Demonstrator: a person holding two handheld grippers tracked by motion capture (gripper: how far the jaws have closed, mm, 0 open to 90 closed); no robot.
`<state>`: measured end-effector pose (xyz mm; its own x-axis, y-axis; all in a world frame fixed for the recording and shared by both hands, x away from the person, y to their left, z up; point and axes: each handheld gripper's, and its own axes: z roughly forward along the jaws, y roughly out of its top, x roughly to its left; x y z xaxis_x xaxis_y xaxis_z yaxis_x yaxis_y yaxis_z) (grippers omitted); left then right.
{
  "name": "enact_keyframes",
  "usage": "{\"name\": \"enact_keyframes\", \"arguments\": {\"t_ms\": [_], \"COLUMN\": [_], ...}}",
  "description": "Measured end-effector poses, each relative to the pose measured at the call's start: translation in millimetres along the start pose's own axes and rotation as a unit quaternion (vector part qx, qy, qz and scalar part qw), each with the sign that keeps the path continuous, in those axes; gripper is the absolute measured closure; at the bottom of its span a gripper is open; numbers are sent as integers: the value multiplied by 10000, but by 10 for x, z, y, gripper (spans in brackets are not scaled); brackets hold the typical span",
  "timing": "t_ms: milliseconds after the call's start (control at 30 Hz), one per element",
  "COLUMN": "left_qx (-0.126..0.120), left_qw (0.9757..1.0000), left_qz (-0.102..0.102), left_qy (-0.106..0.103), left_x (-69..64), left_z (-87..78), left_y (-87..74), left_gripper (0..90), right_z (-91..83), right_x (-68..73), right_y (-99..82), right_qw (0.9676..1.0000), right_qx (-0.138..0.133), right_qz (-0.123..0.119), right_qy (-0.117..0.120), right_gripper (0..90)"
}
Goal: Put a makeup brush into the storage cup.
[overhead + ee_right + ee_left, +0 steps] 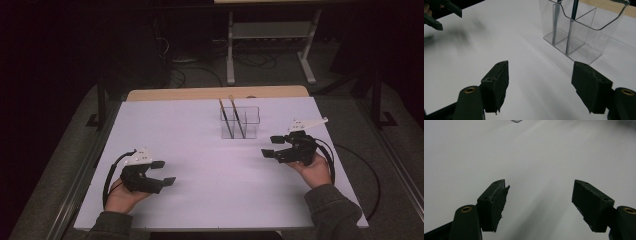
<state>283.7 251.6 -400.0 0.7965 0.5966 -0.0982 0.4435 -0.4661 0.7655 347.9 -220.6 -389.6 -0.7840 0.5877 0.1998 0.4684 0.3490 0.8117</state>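
1. No readable writing or label on anything here.
2. The clear holder (241,122) stands at the far middle of the white table (200,150), its long side across the table.
3. 2 brushes (233,117) stand in it, leaning, tips up and away.
4. The right gripper (272,146), near the holder, points left; jaws wide apart, empty.
5. The left gripper (165,172) sits near the front left, well apart from the holder, jaws spread, holding nothing.

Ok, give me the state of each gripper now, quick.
Left gripper: open, holding nothing.
Right gripper: open, holding nothing, near the clear holder.
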Motion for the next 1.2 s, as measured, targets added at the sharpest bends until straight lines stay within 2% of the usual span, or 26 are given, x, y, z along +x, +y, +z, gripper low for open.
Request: {"name": "enact_keyframes", "arguments": {"t_ms": [367,767,1200], "left_qx": [21,2,2], "left_qw": [10000,10000,10000], "left_qz": [50,18,18], "left_qy": [13,17,41], "left_x": [10,1,9], "left_z": [-1,1,-5], "left_y": [-9,-15,-29], "left_gripper": [272,271,271], "right_z": [-62,-92,-124], "right_x": [34,68,82], "right_y": [-81,-181,-326], "right_qw": [9999,9999,9999], "right_qx": [-33,-42,-28], "right_qz": [-19,-12,79], "right_qy": [-94,-110,-143], "right_gripper": [288,288,282]}}
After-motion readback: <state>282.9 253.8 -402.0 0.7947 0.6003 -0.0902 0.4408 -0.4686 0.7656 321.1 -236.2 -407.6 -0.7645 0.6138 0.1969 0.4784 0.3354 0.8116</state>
